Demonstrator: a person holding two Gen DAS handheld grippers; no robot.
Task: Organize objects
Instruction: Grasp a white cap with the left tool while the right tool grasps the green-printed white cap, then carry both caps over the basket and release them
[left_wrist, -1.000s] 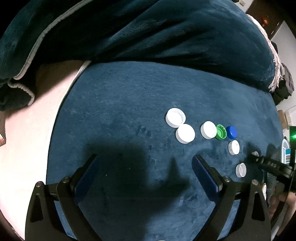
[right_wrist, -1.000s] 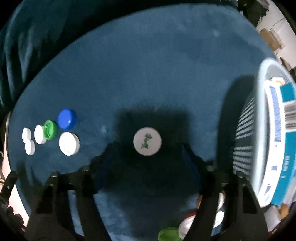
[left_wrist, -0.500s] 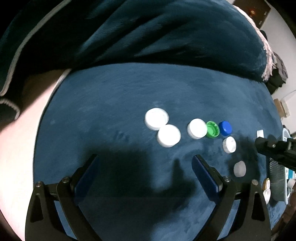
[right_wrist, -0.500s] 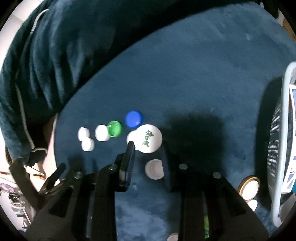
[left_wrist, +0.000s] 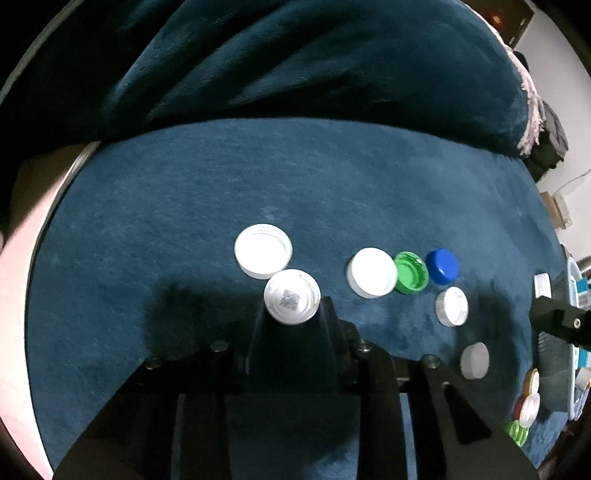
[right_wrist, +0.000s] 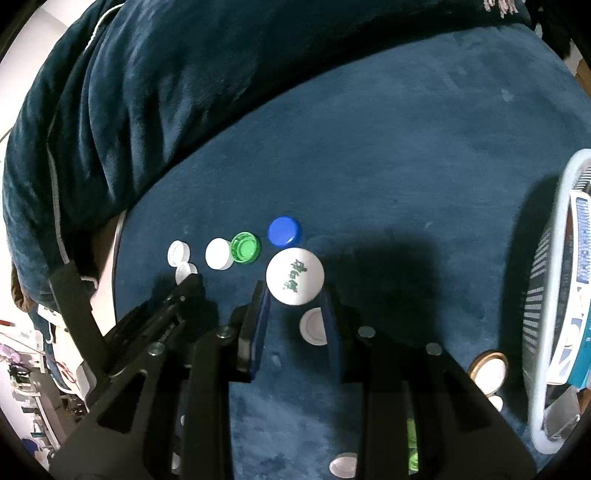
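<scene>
Bottle caps lie in a row on the dark blue cloth (left_wrist: 184, 206). My left gripper (left_wrist: 292, 308) is shut on a white cap with a printed code (left_wrist: 291, 301), next to another white cap (left_wrist: 263, 250). Right of them lie a white cap (left_wrist: 371, 272), a green cap (left_wrist: 411, 272), a blue cap (left_wrist: 441, 266) and a small white cap (left_wrist: 452, 306). My right gripper (right_wrist: 295, 286) is shut on a white cap with green lettering (right_wrist: 294, 275), held above the cloth near the blue cap (right_wrist: 284, 231) and green cap (right_wrist: 245, 248).
A white mesh basket (right_wrist: 546, 295) holding a blue-and-white box stands at the right. Loose caps lie by it, one gold-rimmed (right_wrist: 487, 371), and a grey cap (left_wrist: 474, 360). A folded dark blanket (right_wrist: 184, 92) fills the back. The cloth's edge runs along the left (left_wrist: 55, 199).
My left gripper has closed on the white cap with the printed code. My right gripper, holding the lettered cap, has stayed near the blue cap at the row's end.
</scene>
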